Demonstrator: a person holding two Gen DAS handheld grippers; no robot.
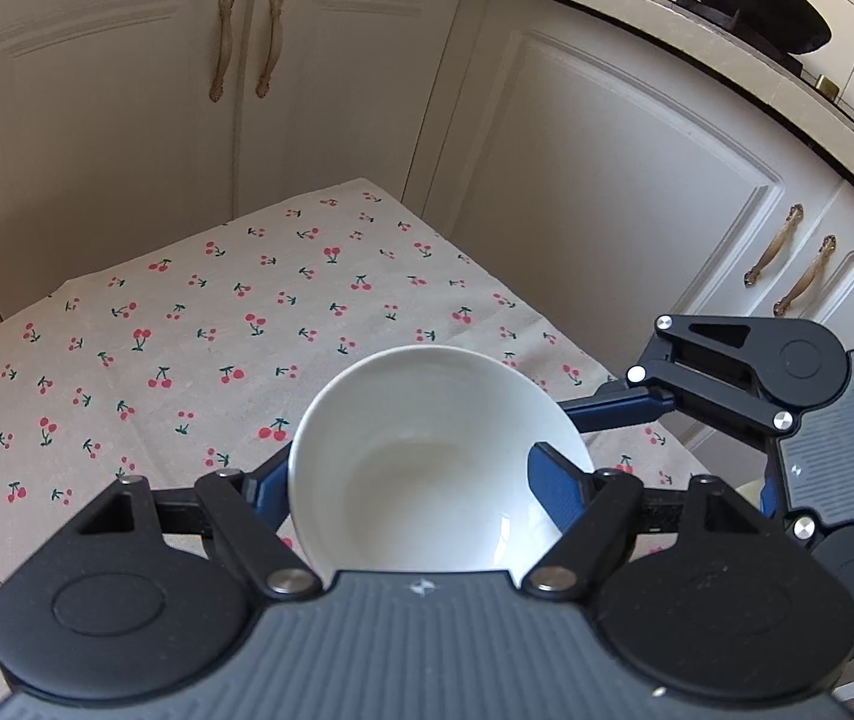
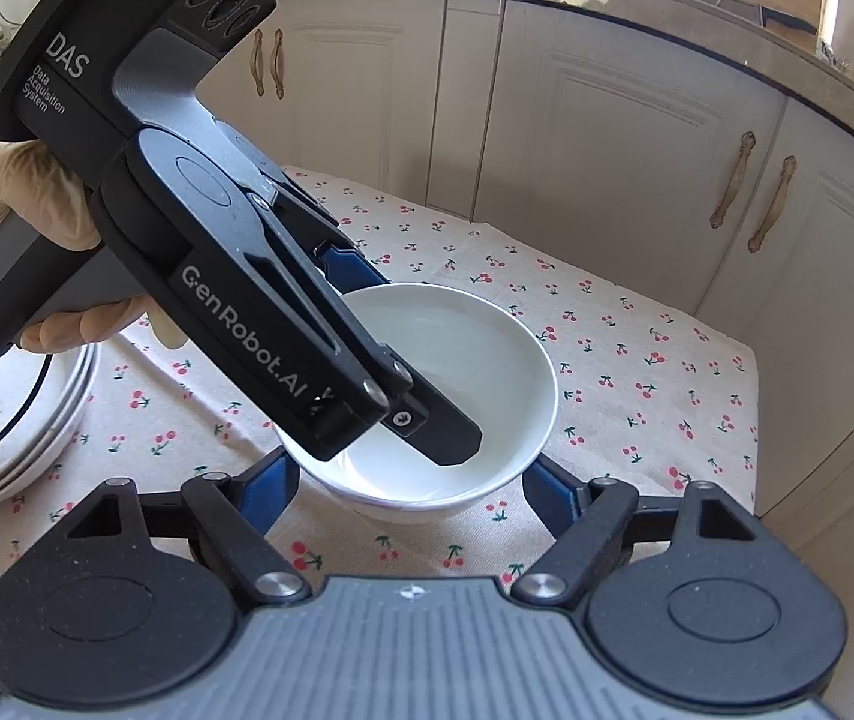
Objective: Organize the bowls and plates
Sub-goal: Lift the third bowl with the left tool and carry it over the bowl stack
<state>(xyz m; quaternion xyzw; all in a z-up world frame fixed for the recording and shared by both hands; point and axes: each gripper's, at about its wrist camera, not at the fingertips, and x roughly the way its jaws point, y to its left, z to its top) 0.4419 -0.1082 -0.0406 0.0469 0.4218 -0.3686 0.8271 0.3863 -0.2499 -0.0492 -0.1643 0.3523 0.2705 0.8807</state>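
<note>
The table under a pale cherry-printed cloth (image 2: 637, 360) is mostly bare. A stack of white round plates (image 2: 13, 420) already sits at its near left, so that part looks done. The glossy white ceramic bowl (image 2: 487, 348) at the near middle seems unplaced. The left gripper (image 1: 409, 468) is clamped on its wall, one finger inside. The right gripper (image 2: 412, 486) flanks the bowl's near side; I cannot tell whether it presses.

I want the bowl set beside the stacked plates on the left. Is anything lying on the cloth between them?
Nothing visible does. The cloth between the bowl and the plates shows only its cherry print. The left gripper, which holds the bowl, and the gloved hand hide part of it.
</note>
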